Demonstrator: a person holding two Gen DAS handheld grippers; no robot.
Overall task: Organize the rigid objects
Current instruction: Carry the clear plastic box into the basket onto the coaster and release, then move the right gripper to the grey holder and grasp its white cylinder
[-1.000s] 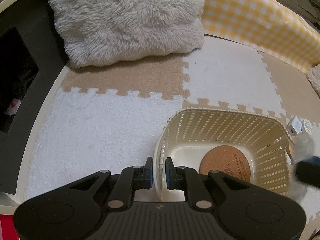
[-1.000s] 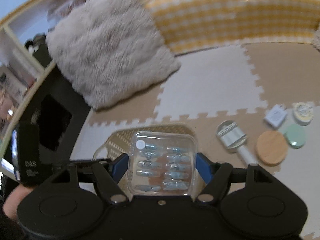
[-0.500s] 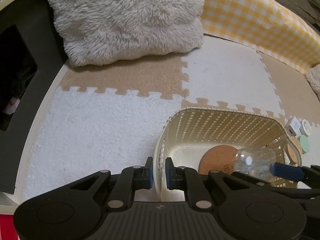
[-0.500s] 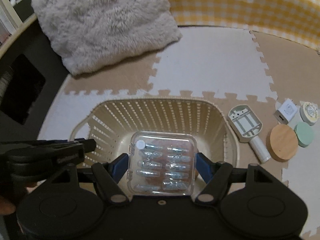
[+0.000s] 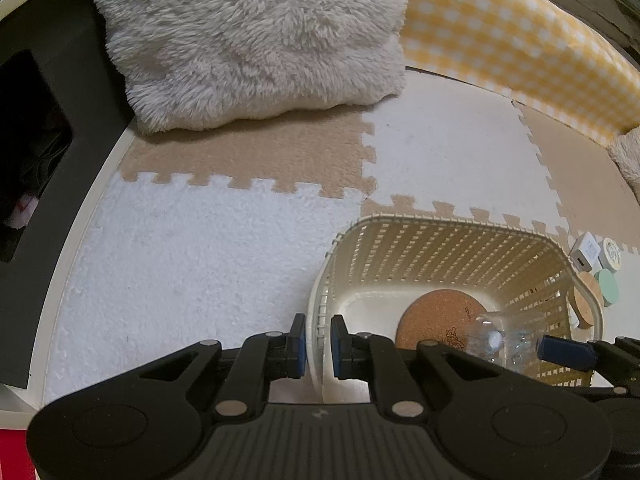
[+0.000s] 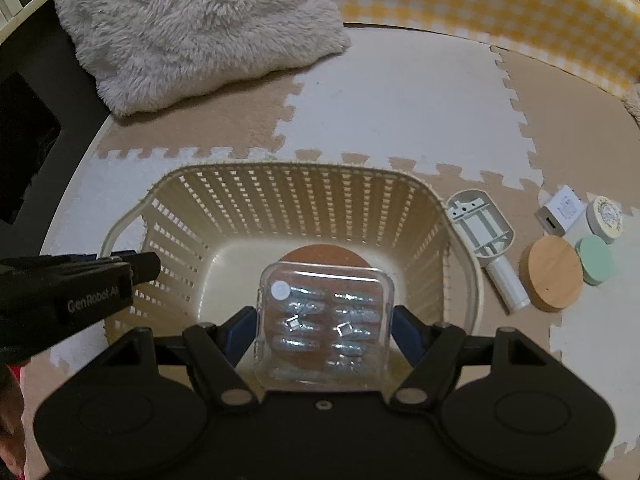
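A cream slotted basket [image 6: 460,248] stands on the foam mat, with a round cork coaster [image 5: 434,322] on its floor. My left gripper [image 5: 319,346] is shut on the basket's left rim [image 5: 320,320], one finger on each side of the wall. My right gripper [image 6: 324,334] is shut on a clear plastic case [image 6: 324,328] of small blue pieces and holds it inside the basket, above the coaster [image 6: 320,254]. The case also shows in the left wrist view [image 5: 500,340].
On the mat right of the basket lie a grey handled tool [image 6: 486,246], a wooden disc [image 6: 552,274], a green round lid [image 6: 596,258], a white charger [image 6: 560,212] and a round tin [image 6: 606,218]. A fluffy cushion [image 6: 192,28] and yellow checked bolster [image 6: 500,4] lie behind.
My right gripper has carried the clear case from above the basket's near edge down into the basket. My left gripper has kept its hold on the rim.
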